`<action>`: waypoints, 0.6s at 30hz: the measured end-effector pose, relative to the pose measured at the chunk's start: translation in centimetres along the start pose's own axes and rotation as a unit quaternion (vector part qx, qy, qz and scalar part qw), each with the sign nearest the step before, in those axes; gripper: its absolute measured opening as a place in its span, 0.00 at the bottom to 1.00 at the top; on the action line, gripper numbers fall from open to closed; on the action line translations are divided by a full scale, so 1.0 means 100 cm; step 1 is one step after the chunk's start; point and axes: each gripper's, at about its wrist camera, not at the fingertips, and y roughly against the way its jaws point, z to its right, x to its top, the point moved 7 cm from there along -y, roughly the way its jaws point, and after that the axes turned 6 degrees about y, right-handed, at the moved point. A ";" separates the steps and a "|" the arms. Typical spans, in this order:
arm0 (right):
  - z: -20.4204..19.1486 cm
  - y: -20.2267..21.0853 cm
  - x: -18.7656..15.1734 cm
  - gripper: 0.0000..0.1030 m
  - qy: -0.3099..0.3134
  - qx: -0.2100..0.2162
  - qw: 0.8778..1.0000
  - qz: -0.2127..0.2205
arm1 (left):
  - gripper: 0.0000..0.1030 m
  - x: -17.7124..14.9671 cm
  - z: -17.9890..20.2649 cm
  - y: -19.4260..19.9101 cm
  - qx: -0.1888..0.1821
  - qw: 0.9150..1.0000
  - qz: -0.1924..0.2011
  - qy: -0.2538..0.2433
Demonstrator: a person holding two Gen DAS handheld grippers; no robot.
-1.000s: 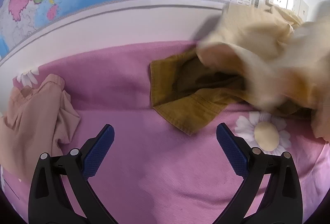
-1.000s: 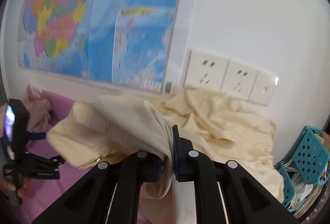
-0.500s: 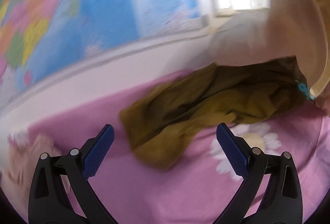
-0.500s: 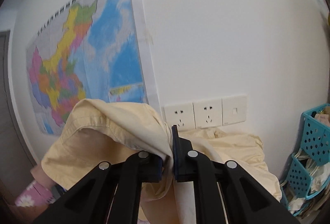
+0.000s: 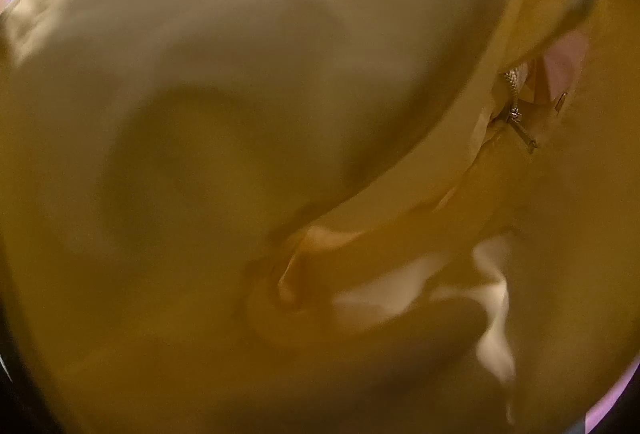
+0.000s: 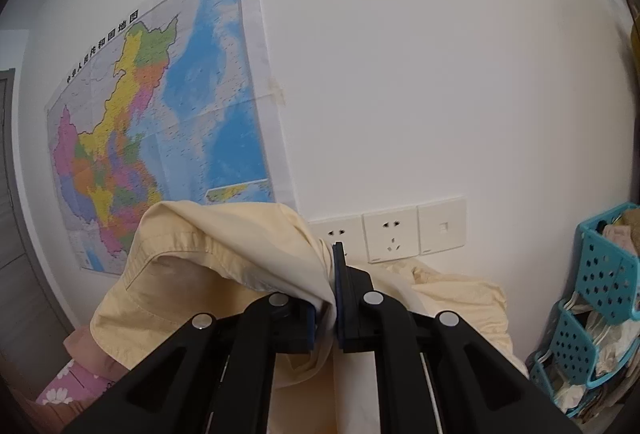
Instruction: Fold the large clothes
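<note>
The right gripper has its fingers pinching the pale yellow cotton garment, lifted before a white wall. That cloth smothers the left camera; its fingers' state cannot be told.

- I see a coloured map of China taped to the white wall.
- Wall sockets sit right of it.
- Teal perforated baskets stand at far right.
</note>
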 end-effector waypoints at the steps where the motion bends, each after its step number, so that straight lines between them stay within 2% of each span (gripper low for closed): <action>1: 0.003 0.002 0.003 0.07 -0.002 -0.002 1.000 0.002 | 0.36 0.004 0.000 -0.004 -0.002 1.000 -0.008 0.003; 2: 0.005 0.004 0.007 0.07 -0.001 -0.007 1.000 0.004 | 0.30 0.009 -0.001 -0.006 -0.005 1.000 -0.010 0.008; 3: 0.008 0.006 0.011 0.07 -0.003 -0.011 1.000 0.007 | 0.18 0.018 -0.002 -0.004 -0.006 1.000 -0.007 0.013; 4: 0.012 0.011 0.018 0.06 -0.007 -0.013 1.000 0.011 | 0.16 0.026 -0.003 -0.002 -0.001 1.000 -0.004 0.015; 7: 0.020 0.028 0.046 0.06 -0.002 -0.034 0.999 0.026 | 0.11 0.057 -0.012 0.016 -0.022 0.998 0.012 0.052; 11: 0.018 0.067 0.094 0.06 0.006 -0.034 0.997 0.065 | 0.09 0.111 -0.028 0.051 -0.036 0.995 0.041 0.087; 15: -0.009 0.122 0.137 0.06 0.040 -0.019 0.993 0.110 | 0.08 0.153 -0.048 0.100 -0.043 0.990 0.070 0.110; 18: -0.039 0.172 0.160 0.06 0.070 0.007 0.988 0.140 | 0.08 0.173 -0.064 0.161 -0.026 0.987 0.117 0.108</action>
